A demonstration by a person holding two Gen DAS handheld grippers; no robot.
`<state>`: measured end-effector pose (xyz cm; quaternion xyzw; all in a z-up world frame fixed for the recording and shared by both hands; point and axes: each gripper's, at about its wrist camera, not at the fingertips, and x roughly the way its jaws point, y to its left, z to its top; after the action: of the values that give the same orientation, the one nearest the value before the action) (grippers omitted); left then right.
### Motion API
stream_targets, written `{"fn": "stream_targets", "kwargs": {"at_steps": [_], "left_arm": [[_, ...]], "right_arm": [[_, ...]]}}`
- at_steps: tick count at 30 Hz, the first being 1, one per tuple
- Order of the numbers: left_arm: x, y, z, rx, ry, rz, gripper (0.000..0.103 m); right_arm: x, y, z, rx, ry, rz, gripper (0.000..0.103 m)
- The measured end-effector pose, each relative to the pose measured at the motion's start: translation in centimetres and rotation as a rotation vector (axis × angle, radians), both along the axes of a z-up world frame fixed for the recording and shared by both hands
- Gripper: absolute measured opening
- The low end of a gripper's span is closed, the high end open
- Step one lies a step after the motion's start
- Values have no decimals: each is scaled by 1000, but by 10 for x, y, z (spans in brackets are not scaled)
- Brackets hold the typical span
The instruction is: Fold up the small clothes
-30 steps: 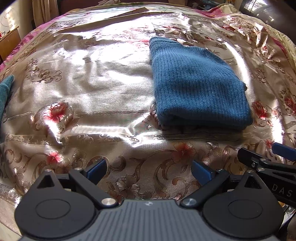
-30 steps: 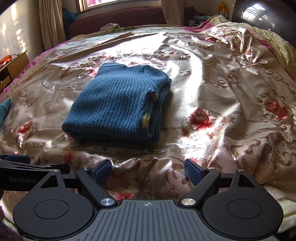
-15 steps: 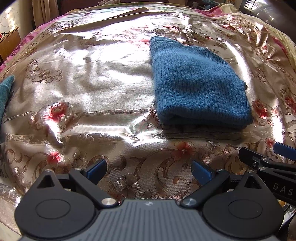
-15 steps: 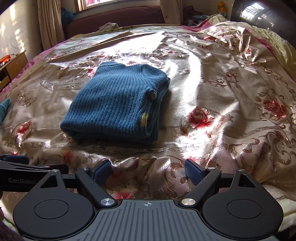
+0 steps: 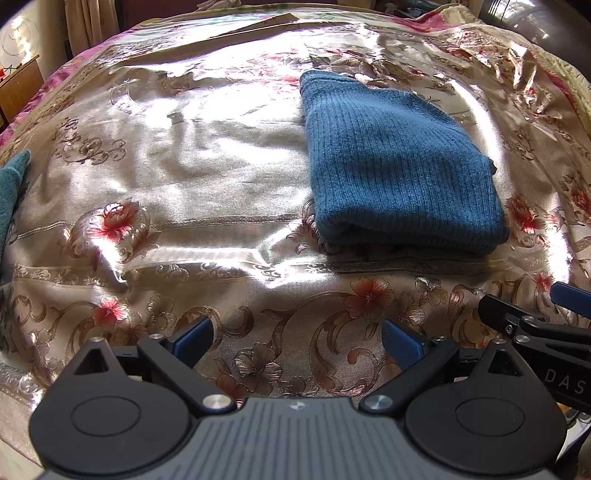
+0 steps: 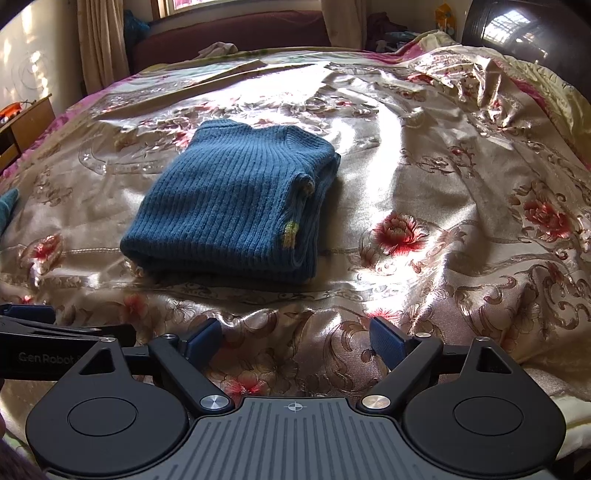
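Note:
A blue ribbed knit sweater [image 5: 399, 166] lies folded into a thick rectangle on the floral satin bedspread [image 5: 184, 192]. It also shows in the right wrist view [image 6: 232, 203], with small yellow marks on its right edge. My left gripper [image 5: 297, 336] is open and empty, held back from the sweater near the bed's front edge. My right gripper [image 6: 295, 338] is open and empty too, also short of the sweater. Each gripper shows at the side of the other's view: the right one [image 5: 535, 325], the left one [image 6: 55, 332].
Another teal garment [image 5: 11, 188] lies at the bed's left edge. A wooden side table [image 6: 22, 122] stands at the left. A dark sofa [image 6: 229, 37] and curtains are behind the bed. A dark round object [image 6: 524, 29] is at the far right.
Both grippers have drawn back slightly from the sweater and lifted a little. The sweater has not moved. Both stay open.

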<state>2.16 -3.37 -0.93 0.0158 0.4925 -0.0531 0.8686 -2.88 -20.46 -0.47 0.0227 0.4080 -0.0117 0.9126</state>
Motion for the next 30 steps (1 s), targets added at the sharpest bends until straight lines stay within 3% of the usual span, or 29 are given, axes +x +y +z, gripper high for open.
{"fn": "stream_targets", "kwargs": {"at_steps": [12, 30], "left_arm": [[0, -7, -1, 55, 7, -8, 102], [-1, -6, 0, 52, 3, -6, 102]], "right_arm": [[-1, 1, -1, -13, 4, 3, 90], [0, 1, 0, -11, 10, -5, 91]]}}
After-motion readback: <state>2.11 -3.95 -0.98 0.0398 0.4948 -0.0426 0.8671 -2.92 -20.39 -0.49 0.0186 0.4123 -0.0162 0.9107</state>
